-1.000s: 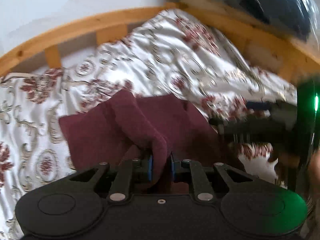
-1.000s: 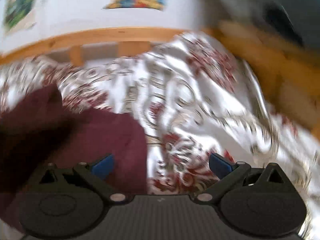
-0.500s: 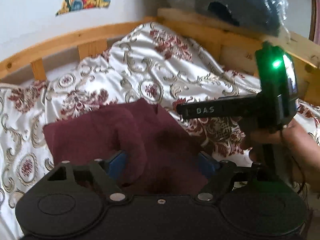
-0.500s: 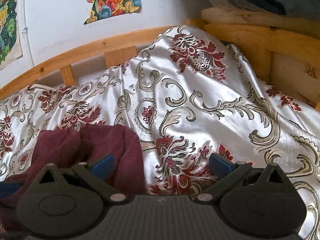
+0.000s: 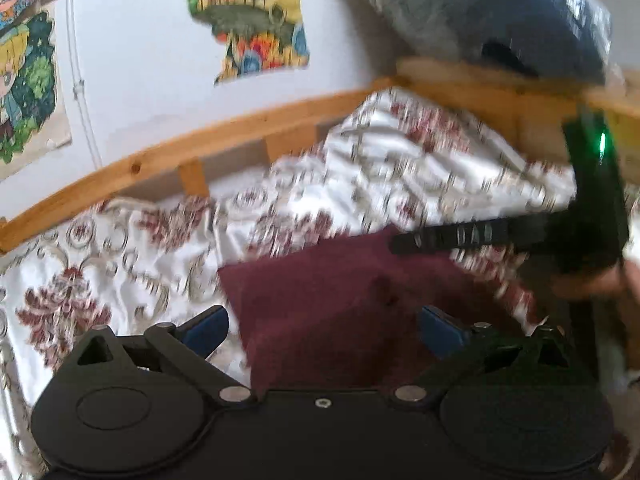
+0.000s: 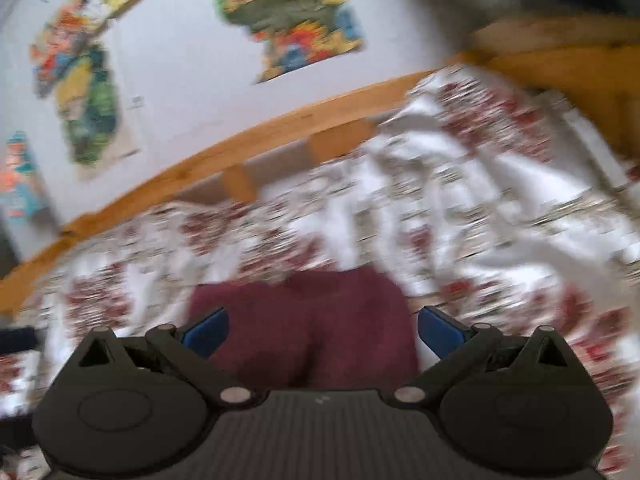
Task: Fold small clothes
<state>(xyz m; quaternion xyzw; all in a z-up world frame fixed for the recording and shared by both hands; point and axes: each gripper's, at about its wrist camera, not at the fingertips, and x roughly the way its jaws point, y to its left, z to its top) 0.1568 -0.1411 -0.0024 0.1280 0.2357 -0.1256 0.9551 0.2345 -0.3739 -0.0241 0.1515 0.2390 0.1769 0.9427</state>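
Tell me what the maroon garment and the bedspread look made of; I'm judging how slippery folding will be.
The maroon garment looks like a soft knit or fleece: matte, no sheen. The bedspread looks like satin: its white ground shines between the red floral motifs. Motion blur leaves both uncertain.

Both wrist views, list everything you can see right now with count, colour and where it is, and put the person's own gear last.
maroon garment: one, dark red, lying on the bedspread, just ahead of both grippers
bedspread: one, white satin with red floral and beige scroll print, rumpled, covering the bed
bed frame: one, light wood rail with slats, along the wall behind the bedspread
posters: several, multicoloured cartoon prints, on the white wall
plastic-wrapped bundle: one, dark blue-grey, on the wooden ledge at upper right
left gripper: one, black with blue fingers, open over the garment
right gripper: one, black with blue fingers, open over the garment
person's hand: one, holding the right gripper, blurred
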